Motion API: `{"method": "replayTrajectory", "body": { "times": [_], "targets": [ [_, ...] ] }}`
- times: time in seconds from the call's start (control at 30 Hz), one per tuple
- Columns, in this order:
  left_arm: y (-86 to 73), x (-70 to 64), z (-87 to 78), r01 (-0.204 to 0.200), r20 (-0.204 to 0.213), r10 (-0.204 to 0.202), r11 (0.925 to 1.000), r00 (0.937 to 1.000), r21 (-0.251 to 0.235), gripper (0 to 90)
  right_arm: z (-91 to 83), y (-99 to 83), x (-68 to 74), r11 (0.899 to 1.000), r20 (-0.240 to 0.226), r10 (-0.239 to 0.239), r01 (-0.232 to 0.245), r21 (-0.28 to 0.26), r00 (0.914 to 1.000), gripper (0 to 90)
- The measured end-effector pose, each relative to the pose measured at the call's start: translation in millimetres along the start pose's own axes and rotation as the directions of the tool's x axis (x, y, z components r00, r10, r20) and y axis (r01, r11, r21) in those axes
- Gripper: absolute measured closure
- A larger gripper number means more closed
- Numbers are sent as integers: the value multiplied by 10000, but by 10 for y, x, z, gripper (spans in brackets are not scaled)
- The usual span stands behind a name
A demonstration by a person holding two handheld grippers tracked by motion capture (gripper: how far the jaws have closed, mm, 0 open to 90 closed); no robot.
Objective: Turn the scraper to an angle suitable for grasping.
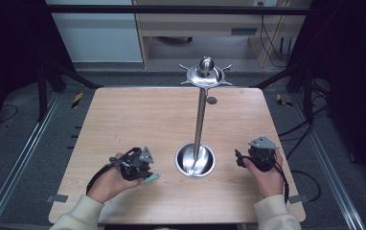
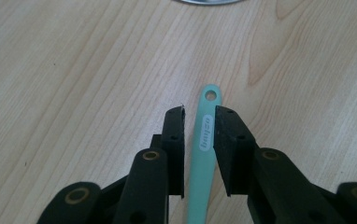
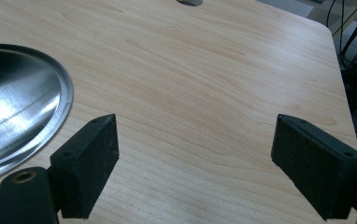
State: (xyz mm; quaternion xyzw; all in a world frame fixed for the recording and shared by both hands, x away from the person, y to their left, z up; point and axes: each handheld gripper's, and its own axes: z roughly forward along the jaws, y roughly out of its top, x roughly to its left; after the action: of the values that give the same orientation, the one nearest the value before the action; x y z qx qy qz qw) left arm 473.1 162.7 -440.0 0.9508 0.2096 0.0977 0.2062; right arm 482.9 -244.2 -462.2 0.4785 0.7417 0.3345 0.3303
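Note:
A mint-green utensil handle (image 2: 204, 140) with a hanging hole at its tip lies between the jaws of my left gripper (image 2: 200, 116). The jaws stand close on both sides of it, and a thin strip of table shows between the handle and one jaw. In the high view the green tip (image 1: 151, 178) pokes out of the left gripper (image 1: 138, 163) at the table's front left. My right gripper (image 3: 195, 140) is wide open over bare wood, held at the front right (image 1: 260, 153). Between the two grippers stands a steel stand (image 1: 200, 115) with a round base (image 1: 195, 160) and a hooked top (image 1: 206, 74).
The stand's shiny base (image 3: 17, 107) lies just beside one jaw in the right gripper view. A small grey disc (image 1: 211, 100) sits on the wooden table (image 1: 138, 115) near the far edge. Dark frame rails and cables flank the table.

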Motion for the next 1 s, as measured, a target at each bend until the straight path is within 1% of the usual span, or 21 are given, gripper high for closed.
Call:
{"method": "replayTrajectory", "body": {
  "times": [0.03,0.1,0.13,0.2,0.23,0.27,0.3,0.37,0.4,0.47,0.5,0.57,0.63,0.67,0.7,0.8,0.83,1.0],
  "targets": [
    [25,15,16,-96,159,91,9995,9998,287,725,3,0,-3,10000,2,-25,25,-2,10000,153],
    [43,28,36,-145,277,132,9987,9995,493,702,6,-1,-3,10000,-23,-9,9,-7,10000,153],
    [43,28,36,-145,277,132,9987,9995,493,697,6,-1,-3,10000,-23,-9,9,-7,10000,153],
    [54,46,63,-166,525,129,9974,9985,701,681,5,0,-2,10000,-26,19,-19,-2,10000,153],
    [57,51,80,-167,651,112,9963,9978,848,646,0,-1,1,10000,-31,52,-52,-4,10000,153],
    [61,53,97,-179,658,116,9951,9978,967,646,0,-1,1,10000,-31,52,-52,-4,10000,153],
    [77,60,121,-225,667,145,9925,9977,1205,633,-3,0,6,10000,-46,75,-75,14,10000,153],
    [92,61,142,-261,747,159,9903,9971,1368,620,1,-1,10,10000,-34,59,-59,12,10000,153],
    [92,61,142,-261,747,159,9903,9971,1368,616,1,-1,10,10000,-34,59,-59,12,10000,153],
    [124,63,169,-280,899,142,9876,9959,1545,612,0,-4,8,10000,-36,24,-24,28,10000,153],
    [124,63,169,-280,899,142,9876,9959,1545,612,0,-4,8,10000,-36,24,-24,28,10000,153],
    [156,58,196,-390,955,233,9853,9952,1665,614,0,-7,4,9999,-39,109,-109,44,9999,153],
    [157,53,211,-413,956,251,9843,9951,1714,612,-1,-8,-2,10000,-35,63,-62,46,10000,153],
    [153,48,228,-460,923,295,9823,9953,1814,612,-1,-8,-2,10000,-35,63,-62,46,10000,153],
    [142,51,257,-508,904,330,9781,9954,2021,607,-1,-8,-4,10000,-44,70,-70,40,10000,153],
    [133,66,270,-435,890,253,9772,9957,2079,609,0,-7,-3,10000,-47,70,-70,50,10000,153],
    [130,72,281,-409,943,213,9766,9953,2112,610,1,-5,1,10000,-56,73,-72,41,10000,153],
    [139,70,302,-507,1062,273,9733,9940,2240,616,4,-5,1,10000,-64,57,-57,22,10000,153]
  ]
}}
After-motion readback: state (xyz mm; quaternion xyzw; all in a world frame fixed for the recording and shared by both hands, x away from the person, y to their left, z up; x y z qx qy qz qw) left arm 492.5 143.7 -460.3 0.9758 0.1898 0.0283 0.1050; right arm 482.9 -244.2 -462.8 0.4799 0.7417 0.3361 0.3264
